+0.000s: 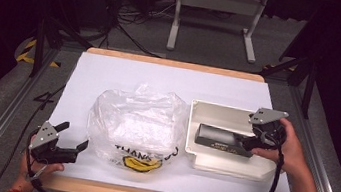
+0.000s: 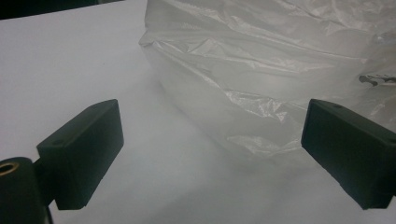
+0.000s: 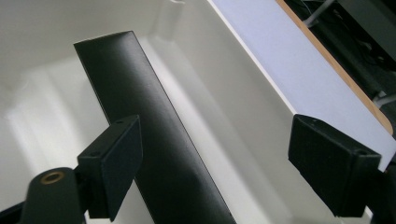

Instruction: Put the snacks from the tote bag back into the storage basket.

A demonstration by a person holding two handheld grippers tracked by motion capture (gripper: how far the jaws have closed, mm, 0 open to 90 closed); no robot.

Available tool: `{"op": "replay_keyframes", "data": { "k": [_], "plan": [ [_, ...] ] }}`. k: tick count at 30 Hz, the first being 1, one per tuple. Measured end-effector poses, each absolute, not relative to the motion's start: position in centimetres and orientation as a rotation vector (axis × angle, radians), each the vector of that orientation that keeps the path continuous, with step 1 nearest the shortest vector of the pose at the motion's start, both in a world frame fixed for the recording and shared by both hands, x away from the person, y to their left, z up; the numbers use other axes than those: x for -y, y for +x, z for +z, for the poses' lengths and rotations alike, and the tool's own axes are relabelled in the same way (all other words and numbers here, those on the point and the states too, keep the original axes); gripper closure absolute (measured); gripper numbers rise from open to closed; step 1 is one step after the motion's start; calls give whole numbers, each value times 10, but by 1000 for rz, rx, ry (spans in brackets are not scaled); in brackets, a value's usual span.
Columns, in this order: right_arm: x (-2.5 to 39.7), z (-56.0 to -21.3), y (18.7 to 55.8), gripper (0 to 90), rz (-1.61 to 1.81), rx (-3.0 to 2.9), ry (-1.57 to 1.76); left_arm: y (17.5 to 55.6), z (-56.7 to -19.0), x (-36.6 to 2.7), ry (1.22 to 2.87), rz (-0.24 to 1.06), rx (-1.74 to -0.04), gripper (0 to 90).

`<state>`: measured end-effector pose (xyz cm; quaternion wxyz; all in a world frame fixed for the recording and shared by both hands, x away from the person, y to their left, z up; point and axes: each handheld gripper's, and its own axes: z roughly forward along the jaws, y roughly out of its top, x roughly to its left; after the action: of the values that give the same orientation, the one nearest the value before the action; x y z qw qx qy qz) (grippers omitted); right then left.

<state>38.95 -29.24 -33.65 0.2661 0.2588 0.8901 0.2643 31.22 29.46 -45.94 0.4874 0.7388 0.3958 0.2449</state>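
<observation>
Right fingers (image 3: 121,158): spread apart, gripping nothing; the right gripper (image 1: 259,139) hangs over the near end of the black box (image 1: 225,140), one finger above it, likely lining up to pick it.
Left fingers (image 2: 88,149): released, empty; the left gripper (image 1: 67,143) waits just beside the plastic bag (image 1: 136,124), probably to hold it open.
Black box: one, lying lengthwise inside the white tray (image 1: 216,111).
Count: one bag, one tray, two grippers.
Worktop (image 1: 111,70): white sheet carrying bag and tray side by side.

lab: floor cables (image 1: 134,15), rig frame (image 1: 215,11)
</observation>
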Motion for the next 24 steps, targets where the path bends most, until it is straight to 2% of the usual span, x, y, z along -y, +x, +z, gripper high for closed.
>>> {"op": "replay_keyframes", "data": {
  "k": [24],
  "plan": [
    [308, -324, 359, 138, 813, -2285, 748, 312, -459, -295, 1794, 603, -957, 64]
  ]
}}
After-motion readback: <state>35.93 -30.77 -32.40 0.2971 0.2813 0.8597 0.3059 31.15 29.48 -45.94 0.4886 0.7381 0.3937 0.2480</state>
